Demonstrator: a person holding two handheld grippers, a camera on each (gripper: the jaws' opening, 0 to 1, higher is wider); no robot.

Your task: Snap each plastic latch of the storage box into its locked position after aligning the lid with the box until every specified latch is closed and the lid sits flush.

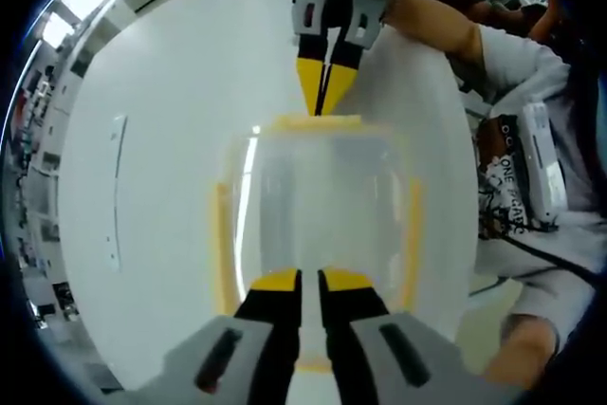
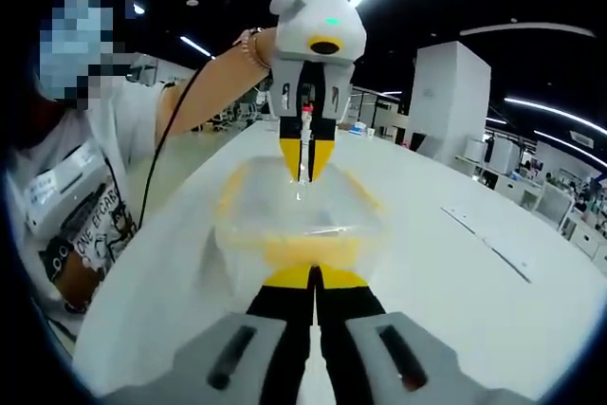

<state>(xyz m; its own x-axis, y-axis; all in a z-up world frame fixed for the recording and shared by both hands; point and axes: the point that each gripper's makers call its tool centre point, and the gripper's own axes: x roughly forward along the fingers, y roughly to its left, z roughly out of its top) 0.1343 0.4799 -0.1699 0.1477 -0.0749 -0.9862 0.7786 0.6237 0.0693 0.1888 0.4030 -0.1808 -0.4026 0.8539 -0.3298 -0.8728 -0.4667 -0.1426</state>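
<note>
Clear storage box point(image 1: 318, 220) w/ yellow latches point(image 1: 319, 123) mid white table point(image 1: 171, 101). Left gripper point(image 1: 310, 281) & right gripper point(image 2: 313, 277) both pressed together at opposite ends. Right gripper view adds office bkgd.

A clear storage box point(image 1: 318, 225) with yellow latches is seen on the white desk point(image 1: 171, 187). The left gripper point(image 1: 310, 284) is held at its near edge, fingers nearly together — the right gripper point(image 1: 324, 92) is pressed at the far yellow latch point(image 1: 318, 123), tips closed. A person's hand point(image 1: 427, 21) is seen behind.
</note>
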